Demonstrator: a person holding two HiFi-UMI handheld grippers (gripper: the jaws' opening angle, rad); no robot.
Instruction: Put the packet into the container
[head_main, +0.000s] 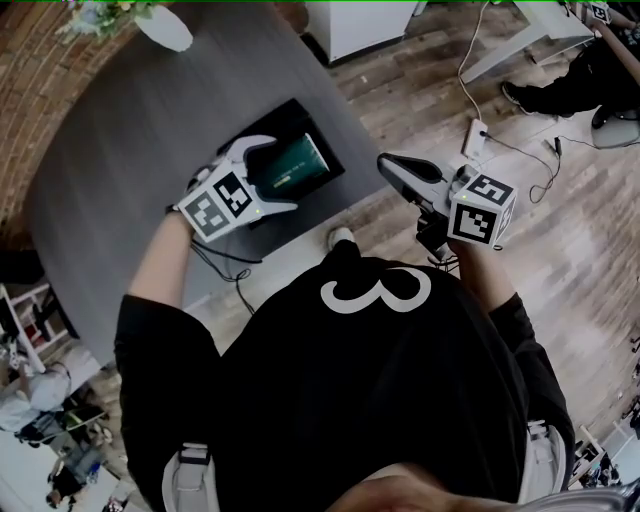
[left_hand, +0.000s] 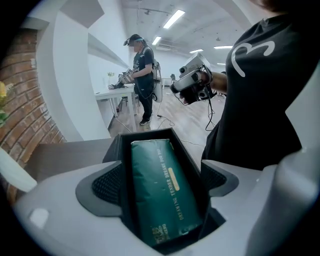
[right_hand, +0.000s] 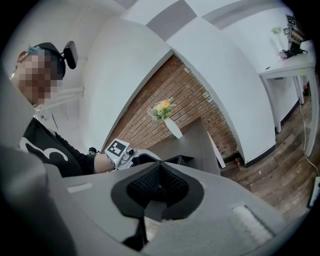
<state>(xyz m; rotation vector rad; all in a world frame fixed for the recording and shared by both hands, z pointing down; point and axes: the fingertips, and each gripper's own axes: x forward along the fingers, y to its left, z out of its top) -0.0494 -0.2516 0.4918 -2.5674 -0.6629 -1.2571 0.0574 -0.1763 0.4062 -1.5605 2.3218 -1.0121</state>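
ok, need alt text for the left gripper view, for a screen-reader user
A green packet lies in an open black container, between the wide-open jaws of the left gripper, pads clear of it. Beyond, the right gripper is held in the air and another person stands by a white table.

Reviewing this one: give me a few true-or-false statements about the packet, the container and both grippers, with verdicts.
1. The green packet lies inside the black container. True.
2. The left gripper has its jaws clamped on the packet. False: the jaws stand wide apart, pads off it.
3. The right gripper has its jaws together with nothing between them. True.
4. The container stands on the wooden floor. False: it stands on the grey table.
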